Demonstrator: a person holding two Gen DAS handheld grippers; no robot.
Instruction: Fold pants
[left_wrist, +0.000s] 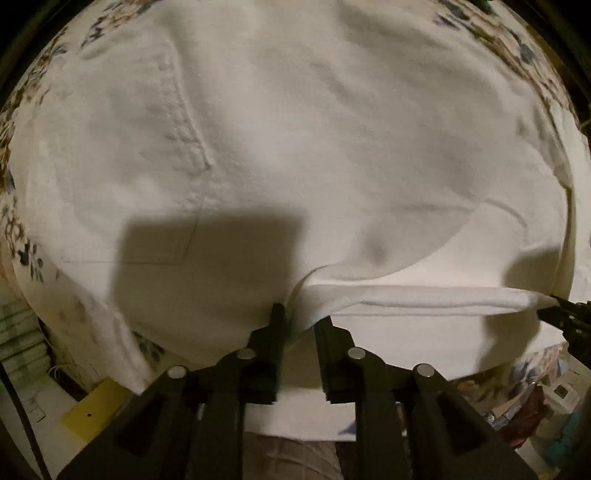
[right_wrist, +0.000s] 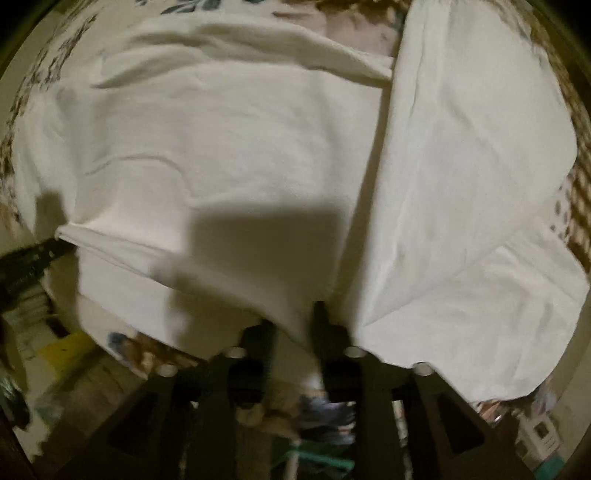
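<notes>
White pants (left_wrist: 295, 129) lie spread over a floral-covered surface (left_wrist: 491, 33) and fill both views (right_wrist: 240, 147). My left gripper (left_wrist: 301, 317) is shut on a folded edge of the pants at their near side. My right gripper (right_wrist: 295, 317) is shut on another part of that near edge, where two layers meet. The right gripper also shows at the right edge of the left wrist view (left_wrist: 554, 299), pinching the same stretched hem. The left gripper shows at the left edge of the right wrist view (right_wrist: 55, 247). The hem is held taut between them.
The floral cover's (right_wrist: 40, 70) near edge drops off below the pants. Below lie a yellow item (left_wrist: 92, 410), stacked green-white cloths (left_wrist: 18, 339) and clutter (left_wrist: 535, 410) on the floor at the right.
</notes>
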